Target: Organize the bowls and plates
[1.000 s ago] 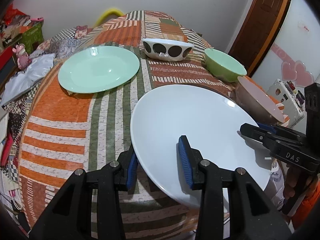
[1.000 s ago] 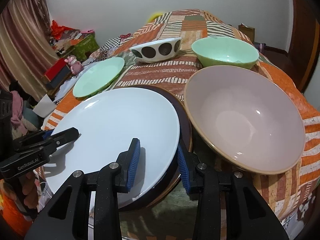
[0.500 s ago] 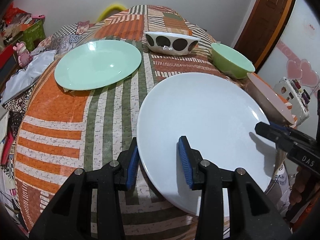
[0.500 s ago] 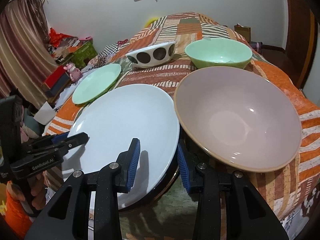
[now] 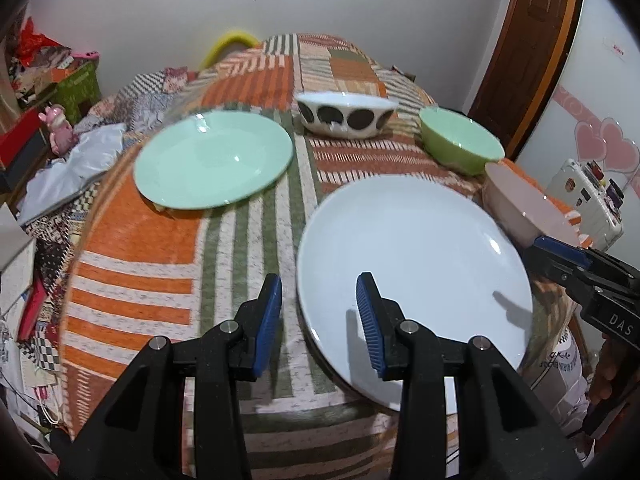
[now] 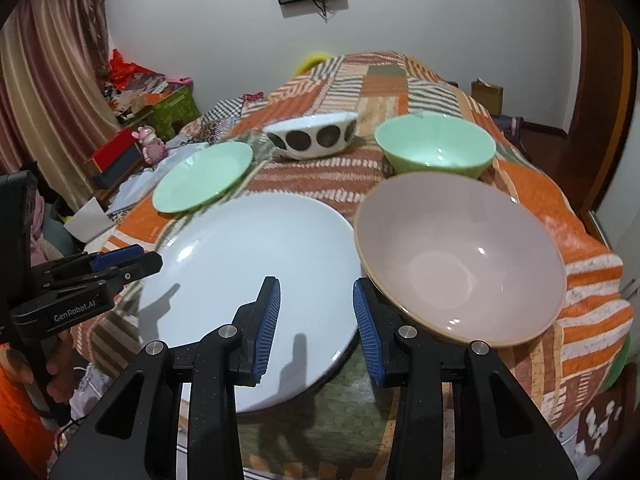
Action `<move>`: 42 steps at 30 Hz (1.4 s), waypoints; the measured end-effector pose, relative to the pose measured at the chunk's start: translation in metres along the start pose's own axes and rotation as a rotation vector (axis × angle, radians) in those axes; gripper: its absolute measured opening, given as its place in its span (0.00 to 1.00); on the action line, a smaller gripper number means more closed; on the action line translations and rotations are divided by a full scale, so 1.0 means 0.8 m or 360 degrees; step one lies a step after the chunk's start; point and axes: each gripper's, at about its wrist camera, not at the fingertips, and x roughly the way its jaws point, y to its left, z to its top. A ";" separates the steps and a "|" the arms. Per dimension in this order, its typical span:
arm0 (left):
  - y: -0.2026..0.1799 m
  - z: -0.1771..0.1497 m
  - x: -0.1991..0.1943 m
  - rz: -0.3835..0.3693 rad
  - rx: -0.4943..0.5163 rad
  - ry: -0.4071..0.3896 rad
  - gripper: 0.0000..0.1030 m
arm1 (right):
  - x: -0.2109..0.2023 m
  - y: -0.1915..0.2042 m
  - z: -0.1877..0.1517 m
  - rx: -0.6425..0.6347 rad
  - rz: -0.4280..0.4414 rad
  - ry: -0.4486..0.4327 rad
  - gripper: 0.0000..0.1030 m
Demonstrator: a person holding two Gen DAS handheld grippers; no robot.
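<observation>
A large white plate (image 5: 416,256) lies on the patchwork-covered table, near its front edge; it also shows in the right wrist view (image 6: 248,280). A pale pink bowl (image 6: 460,256) sits right of it. A mint green plate (image 5: 212,160), a white bowl with dark spots (image 5: 346,114) and a green bowl (image 5: 460,144) stand farther back. My left gripper (image 5: 318,316) is open, its jaws straddling the white plate's left rim. My right gripper (image 6: 316,320) is open, over the gap between white plate and pink bowl.
The table (image 5: 140,240) is covered in an orange, green and white striped cloth. Boxes, clothes and a pink toy (image 5: 58,128) clutter the floor at left. A wooden door (image 5: 540,40) and a white appliance with heart stickers (image 5: 600,148) stand at right.
Both grippers have pulled back and up from the white plate, which now lies flat on the table. The jaws stay open.
</observation>
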 end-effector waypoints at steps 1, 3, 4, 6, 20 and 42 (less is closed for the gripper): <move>0.004 0.002 -0.007 0.0011 -0.0009 -0.0018 0.37 | -0.002 0.002 0.003 -0.0009 0.0004 -0.0008 0.35; 0.010 0.006 -0.017 0.0023 -0.0026 -0.0048 0.37 | -0.005 0.008 0.011 -0.0034 0.0009 -0.0029 0.35; 0.014 0.010 -0.024 0.0031 -0.0038 -0.0066 0.37 | -0.006 0.011 0.014 -0.0045 0.0014 -0.0040 0.35; 0.024 0.018 -0.037 0.0056 -0.0058 -0.0103 0.38 | -0.007 0.019 0.023 -0.0071 0.0020 -0.0058 0.35; 0.105 0.087 -0.073 0.0327 -0.0175 -0.0283 0.68 | 0.028 0.064 0.093 -0.0167 0.0199 -0.0112 0.49; 0.198 0.133 0.075 0.0365 -0.0205 0.0021 0.75 | 0.204 0.103 0.154 -0.0270 0.0233 0.0361 0.49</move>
